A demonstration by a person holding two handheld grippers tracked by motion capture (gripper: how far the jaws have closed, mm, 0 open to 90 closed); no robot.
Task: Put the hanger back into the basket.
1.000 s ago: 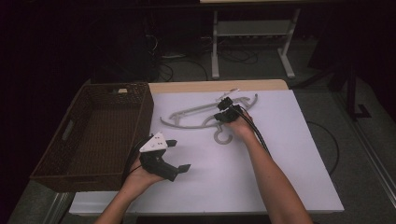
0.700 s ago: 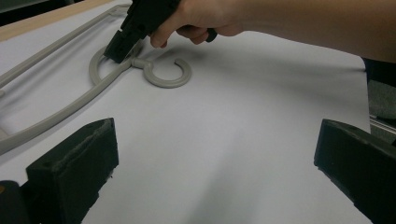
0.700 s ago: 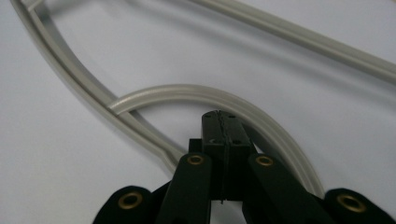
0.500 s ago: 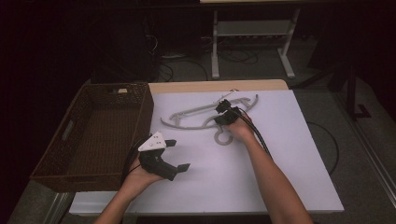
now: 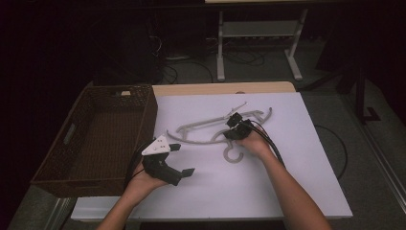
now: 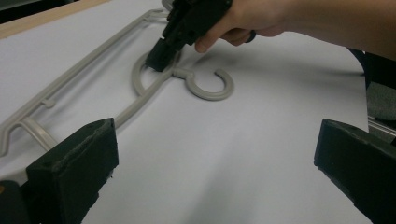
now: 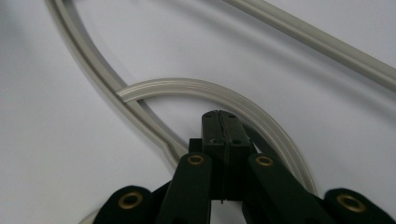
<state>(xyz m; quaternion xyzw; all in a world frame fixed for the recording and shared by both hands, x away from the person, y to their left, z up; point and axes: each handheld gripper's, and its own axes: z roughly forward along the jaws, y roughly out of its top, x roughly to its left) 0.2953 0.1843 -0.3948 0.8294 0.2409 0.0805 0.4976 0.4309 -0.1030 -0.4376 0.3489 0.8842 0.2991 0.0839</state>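
The right hand-held gripper [image 5: 233, 128] is clenched at the neck of the grey hanger [image 5: 201, 128], mid-frame on the table [image 5: 311, 191]; whether plastic is pinched cannot be told. The grip is best confirmed before lifting, while the left hand-held gripper [image 5: 178, 159], lower left, is kept released.

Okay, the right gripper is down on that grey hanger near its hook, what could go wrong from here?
1. The right gripper has its jaws pressed together at the hanger's curved neck; whether plastic sits between them is unclear, so a lift might leave it behind.
2. If gripped there, near the hook, the long arms could swing or sag.
3. The left gripper hangs open and apart, giving no support, and the basket wall could catch an arm.
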